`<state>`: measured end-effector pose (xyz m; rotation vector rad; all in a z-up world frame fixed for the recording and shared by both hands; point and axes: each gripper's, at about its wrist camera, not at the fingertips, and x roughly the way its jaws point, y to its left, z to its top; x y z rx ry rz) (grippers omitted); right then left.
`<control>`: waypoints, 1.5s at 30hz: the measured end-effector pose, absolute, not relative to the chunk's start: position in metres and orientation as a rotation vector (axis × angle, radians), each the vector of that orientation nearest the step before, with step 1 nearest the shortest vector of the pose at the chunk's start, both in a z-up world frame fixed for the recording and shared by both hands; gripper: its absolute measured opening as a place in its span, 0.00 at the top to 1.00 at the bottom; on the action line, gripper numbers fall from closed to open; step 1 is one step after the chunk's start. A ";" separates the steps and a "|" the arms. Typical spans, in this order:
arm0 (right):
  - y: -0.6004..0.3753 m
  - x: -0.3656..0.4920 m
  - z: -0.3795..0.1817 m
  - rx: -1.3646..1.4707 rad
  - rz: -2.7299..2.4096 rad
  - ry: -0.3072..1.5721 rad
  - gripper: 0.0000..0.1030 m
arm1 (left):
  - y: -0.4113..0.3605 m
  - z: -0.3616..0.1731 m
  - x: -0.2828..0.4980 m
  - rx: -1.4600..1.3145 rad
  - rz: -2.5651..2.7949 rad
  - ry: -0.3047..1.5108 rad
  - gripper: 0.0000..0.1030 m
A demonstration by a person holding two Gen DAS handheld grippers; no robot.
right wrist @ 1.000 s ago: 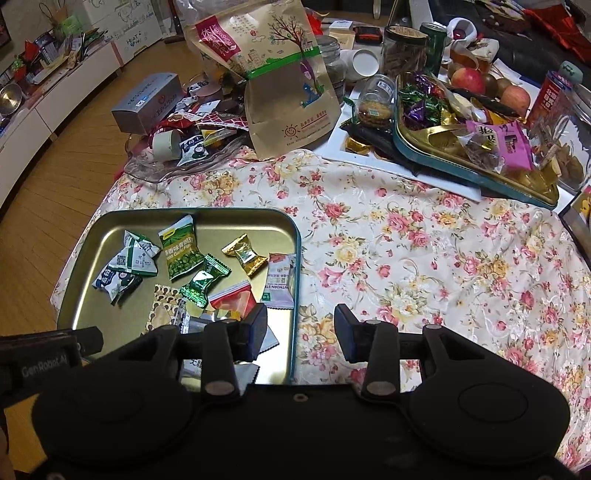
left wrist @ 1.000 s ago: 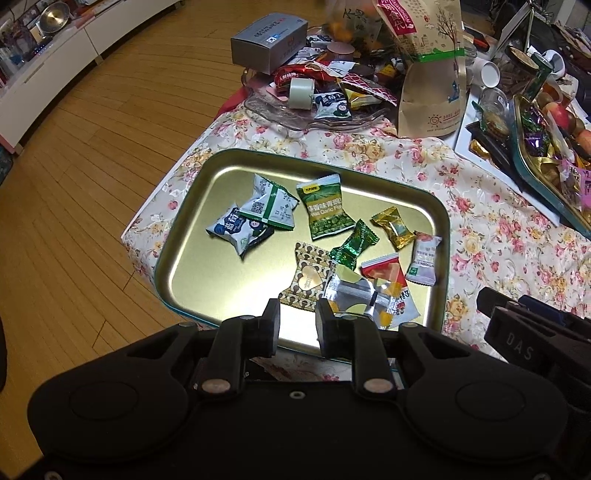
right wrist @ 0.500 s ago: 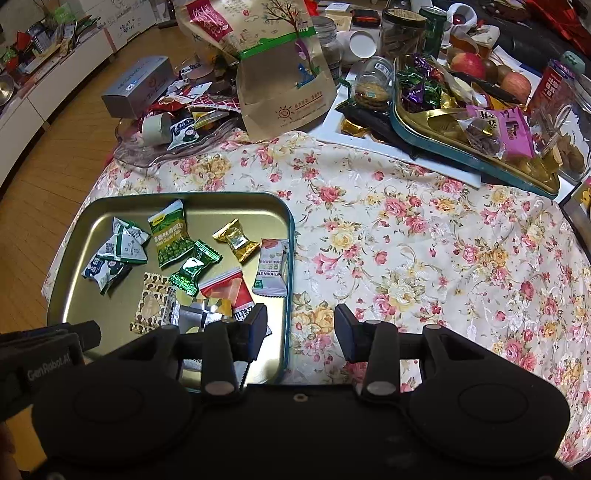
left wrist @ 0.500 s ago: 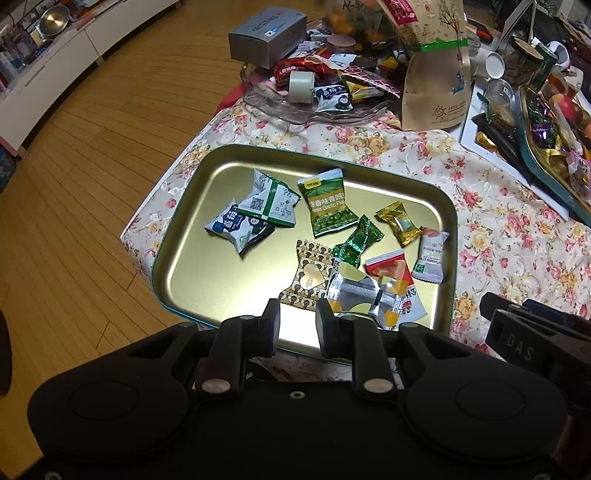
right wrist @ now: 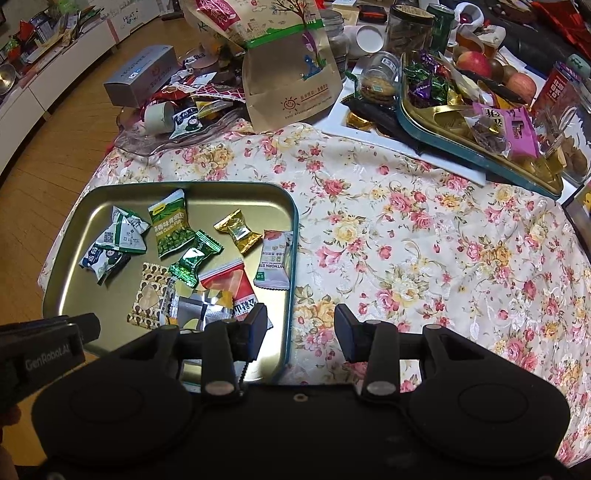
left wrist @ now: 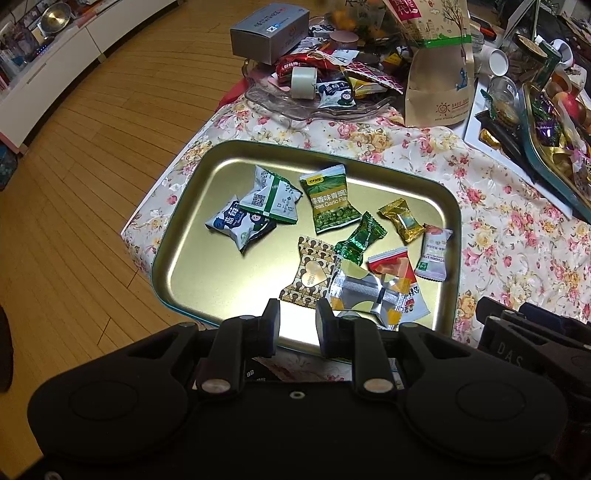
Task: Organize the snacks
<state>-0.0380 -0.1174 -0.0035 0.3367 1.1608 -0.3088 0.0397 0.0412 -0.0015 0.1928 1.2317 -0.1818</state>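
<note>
A gold tin tray (left wrist: 207,280) (right wrist: 74,266) with a teal rim sits on the floral tablecloth and holds several wrapped snacks: a green pea packet (left wrist: 328,201) (right wrist: 170,227), a gold candy (left wrist: 402,220) (right wrist: 238,230), a green candy (left wrist: 360,240), a red packet (right wrist: 229,282) and a silver packet (left wrist: 364,295). My left gripper (left wrist: 297,326) hovers over the tray's near edge, jaws narrowly apart and empty. My right gripper (right wrist: 301,330) is open and empty above the tray's right rim.
A clear glass dish (left wrist: 314,107) of mixed snacks, a grey box (left wrist: 267,31) and a tall paper bag (right wrist: 291,74) stand at the back. A second teal tray (right wrist: 476,136) full of sweets, jars and apples lies at the far right. Wooden floor lies left of the table.
Both grippers have pulled back toward the table's near side; the tray and snacks show slightly farther away. No snack has moved and neither jaw opening has changed.
</note>
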 end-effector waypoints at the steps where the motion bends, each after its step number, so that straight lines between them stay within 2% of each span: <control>1: -0.117 -0.038 -0.004 0.334 -0.310 1.161 0.59 | 0.041 -0.002 0.040 0.194 -0.183 1.232 0.71; 45: -0.114 -0.038 -0.005 0.315 -0.286 1.170 0.59 | 0.038 -0.001 0.039 0.213 -0.187 1.221 0.71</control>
